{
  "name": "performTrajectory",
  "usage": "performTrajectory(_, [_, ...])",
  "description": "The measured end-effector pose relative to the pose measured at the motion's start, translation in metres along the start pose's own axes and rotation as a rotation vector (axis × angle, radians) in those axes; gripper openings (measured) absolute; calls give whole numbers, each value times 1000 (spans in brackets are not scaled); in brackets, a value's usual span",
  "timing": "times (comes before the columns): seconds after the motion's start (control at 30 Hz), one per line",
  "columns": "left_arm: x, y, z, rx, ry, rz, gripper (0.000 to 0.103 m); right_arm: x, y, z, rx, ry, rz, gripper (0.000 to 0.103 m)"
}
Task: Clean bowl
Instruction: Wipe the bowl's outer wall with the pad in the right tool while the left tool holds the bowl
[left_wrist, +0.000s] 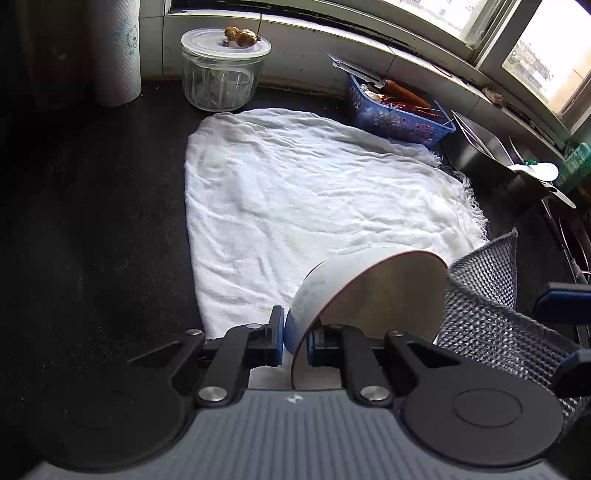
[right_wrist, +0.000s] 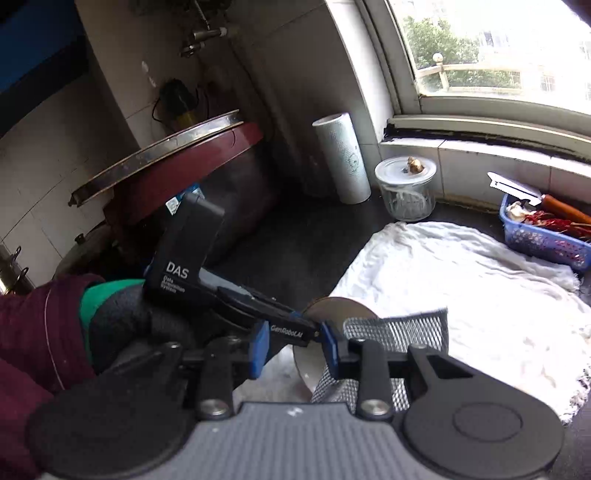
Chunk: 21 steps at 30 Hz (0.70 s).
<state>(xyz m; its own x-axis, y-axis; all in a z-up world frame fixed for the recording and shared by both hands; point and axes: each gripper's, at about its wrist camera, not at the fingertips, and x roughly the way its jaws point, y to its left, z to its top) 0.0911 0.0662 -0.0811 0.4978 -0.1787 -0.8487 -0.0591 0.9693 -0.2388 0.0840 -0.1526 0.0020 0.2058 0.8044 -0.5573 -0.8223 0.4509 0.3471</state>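
My left gripper (left_wrist: 295, 341) is shut on the rim of a white bowl (left_wrist: 321, 291) with a brown inside and a dark rim. It holds the bowl tilted on its side above a white towel (left_wrist: 295, 192). A grey mesh scrubbing cloth (left_wrist: 484, 306) hangs against the bowl's right edge. In the right wrist view the right gripper (right_wrist: 293, 347) stands wide, and the mesh cloth (right_wrist: 399, 328) lies over its right finger (right_wrist: 330, 349). The bowl (right_wrist: 332, 308) shows just beyond, with the left gripper's body on its left. Whether the right gripper grips the cloth is unclear.
A glass jar (left_wrist: 221, 70) with ginger on its lid and a paper towel roll (left_wrist: 118, 51) stand at the back. A blue basket (left_wrist: 395, 110) of vegetables sits by the window sill. A metal sink (left_wrist: 484, 147) lies to the right. A large lidded pot (right_wrist: 177, 173) stands at left.
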Motion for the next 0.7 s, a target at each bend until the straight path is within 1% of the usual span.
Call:
performTrajectory(0.07, [0,0,0,1,1,-1,11,-11,-6,2,9,-12,-15,38])
performTrajectory(0.2, [0,0,1,3,0,1,11,-23,-13,0,3,3,-89,42])
performTrajectory(0.27, [1,0,1,3,1,0,11,-25,-16,-5,-18,39,-136,42])
performTrajectory(0.47, [0,-1,2,5,4,1,11,-8,-14,-33,-100,216,-225,49])
performTrajectory(0.5, [0,-1,2,5,4,2,11,-6,-14,-36,-94,222,-226,51])
performTrajectory(0.6, [0,-1,3,9,5,3,11,4,-16,-44,-75,242,-230,62])
performTrajectory(0.7, [0,0,3,9,8,2,11,26,-19,-51,-71,255,-254,62])
